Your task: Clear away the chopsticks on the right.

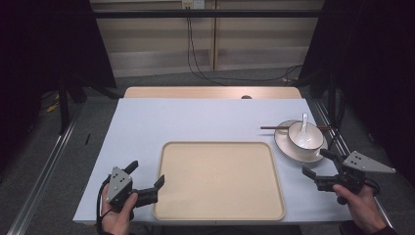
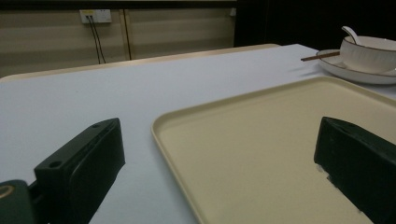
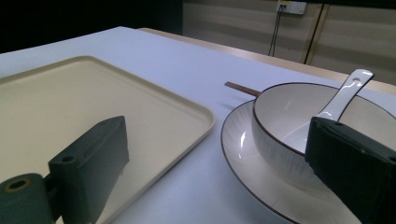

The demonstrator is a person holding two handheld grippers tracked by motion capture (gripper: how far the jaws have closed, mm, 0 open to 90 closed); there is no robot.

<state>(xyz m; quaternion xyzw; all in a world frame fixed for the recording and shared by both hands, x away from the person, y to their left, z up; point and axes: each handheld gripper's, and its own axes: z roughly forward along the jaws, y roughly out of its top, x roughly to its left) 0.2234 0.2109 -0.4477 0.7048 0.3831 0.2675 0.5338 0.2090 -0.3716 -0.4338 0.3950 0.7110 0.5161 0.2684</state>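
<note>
A beige tray (image 1: 219, 205) lies empty in the middle of the white table. To its right a white bowl (image 1: 305, 135) with a white spoon (image 1: 304, 122) in it stands on a white plate (image 1: 286, 144), and brown chopsticks (image 1: 274, 128) rest across the plate's far rim. My left gripper (image 1: 146, 175) is open at the tray's left front corner (image 2: 161, 126), one jaw over the tray. My right gripper (image 1: 318, 162) is open just in front of the plate (image 3: 238, 154), with nothing between its jaws; the bowl (image 3: 280, 121) sits close ahead.
The table's front edge (image 1: 122, 220) runs just under both hands. Black cables (image 1: 195, 63) trail on the floor behind the table, and a dark frame post (image 1: 63, 105) stands at the left.
</note>
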